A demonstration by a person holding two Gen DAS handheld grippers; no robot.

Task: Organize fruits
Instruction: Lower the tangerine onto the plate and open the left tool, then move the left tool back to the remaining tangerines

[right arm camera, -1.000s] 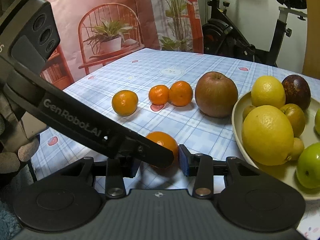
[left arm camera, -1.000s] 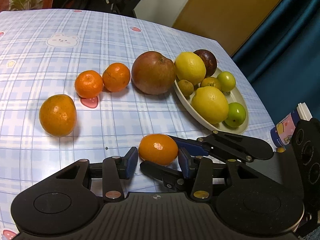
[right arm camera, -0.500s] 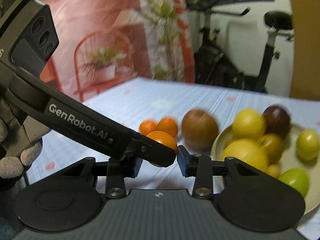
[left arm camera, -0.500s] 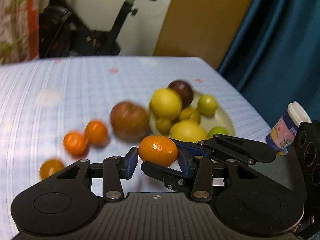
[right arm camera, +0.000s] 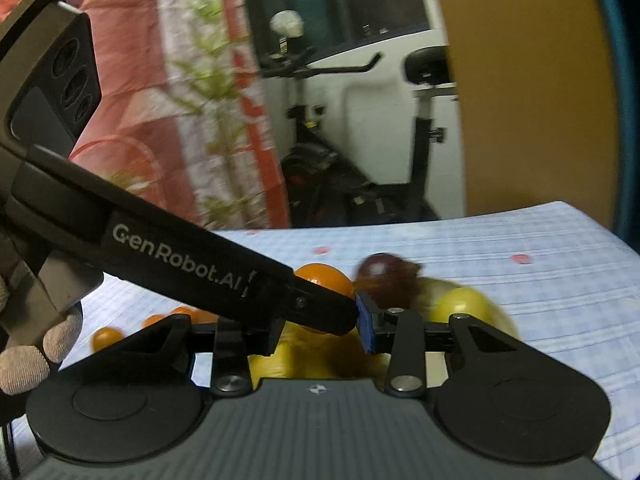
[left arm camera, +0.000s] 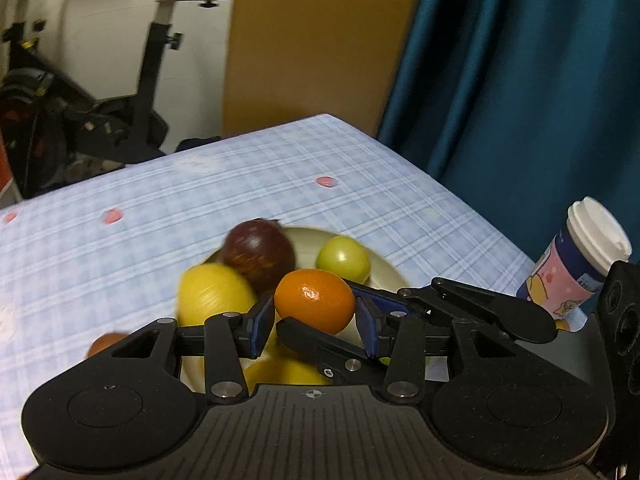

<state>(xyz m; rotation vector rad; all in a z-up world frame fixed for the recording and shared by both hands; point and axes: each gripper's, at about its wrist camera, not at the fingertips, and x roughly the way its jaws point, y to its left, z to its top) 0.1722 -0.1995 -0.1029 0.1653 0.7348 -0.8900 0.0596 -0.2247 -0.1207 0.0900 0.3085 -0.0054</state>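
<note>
From my left tool I count one orange (left arm camera: 315, 301) at six o'clock, one dark purple fruit (left arm camera: 259, 254), one green fruit (left arm camera: 343, 258) at one o'clock of the orange, two lemons (left arm camera: 214, 294) — blurred — one plate (left arm camera: 384, 270) and one cup (left arm camera: 580, 256) at three o'clock. From my right, three small oranges (right arm camera: 106, 336) at nine o'clock — maybe more hidden.

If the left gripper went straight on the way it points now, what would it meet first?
Probably the dark purple fruit on the plate, just beyond the orange that the left gripper holds; depth is unclear.
</note>
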